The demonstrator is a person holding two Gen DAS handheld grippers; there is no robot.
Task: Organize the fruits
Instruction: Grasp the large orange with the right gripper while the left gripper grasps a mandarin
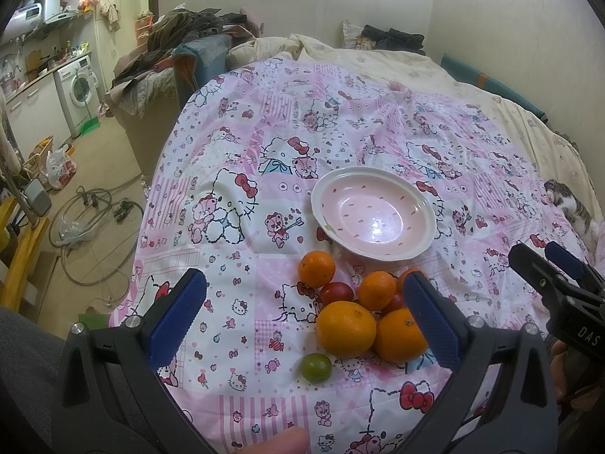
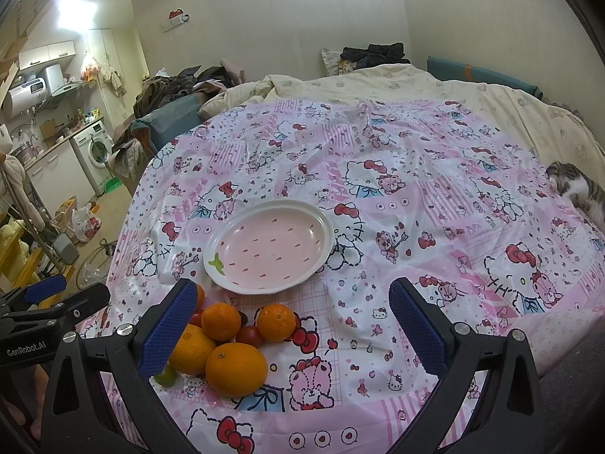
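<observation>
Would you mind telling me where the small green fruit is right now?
In the left wrist view the green fruit lies alone on the cloth, just in front of the orange pile, nearest the camera.

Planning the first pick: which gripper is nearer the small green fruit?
Left. The left gripper hangs open right over the green fruit and the oranges; the right gripper sits off to the fruit's right.

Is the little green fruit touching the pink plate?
Apart. The left wrist view shows the green fruit nearest the camera, with oranges and cloth between it and the pink plate.
</observation>
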